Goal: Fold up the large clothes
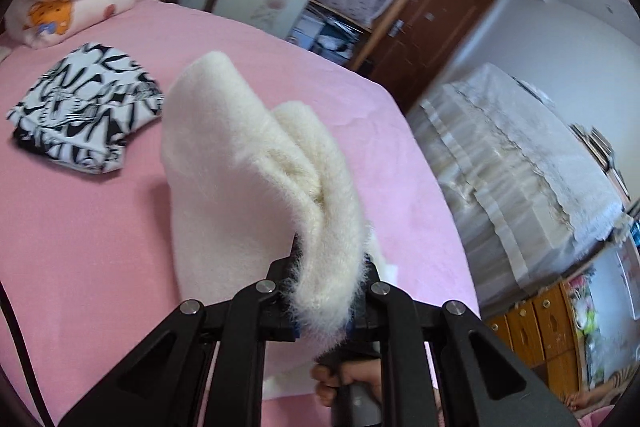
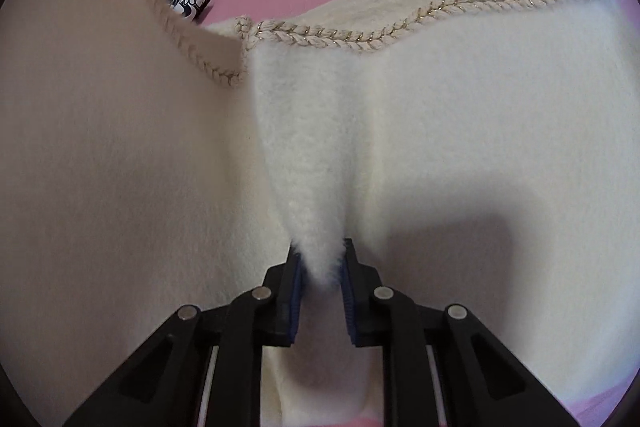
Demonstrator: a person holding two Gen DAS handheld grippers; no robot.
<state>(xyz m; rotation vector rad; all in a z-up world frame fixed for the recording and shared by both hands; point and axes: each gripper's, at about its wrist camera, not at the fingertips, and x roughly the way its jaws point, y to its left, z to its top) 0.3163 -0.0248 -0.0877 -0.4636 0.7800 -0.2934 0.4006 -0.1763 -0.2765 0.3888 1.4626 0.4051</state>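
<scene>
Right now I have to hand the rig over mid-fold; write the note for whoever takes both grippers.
Left gripper: shut on a bunched fold of the cream fuzzy sweater, raised above the pink bed.
Right gripper: pinching a ridge of the same sweater near its braided neckline trim; most of it lies flat there.
Done: a black-and-white patterned garment already lies folded on the bed.
Left: carry the lifted part over, lay it down, smooth it, finish the fold.

Left gripper (image 1: 326, 259): black angular linkage arms, round silver pivot pins, blue pads. Right gripper (image 2: 320, 263): same black arms, silver pins, ribbed blue pads. Grey-black handle, bare hand (image 1: 344, 379).
</scene>
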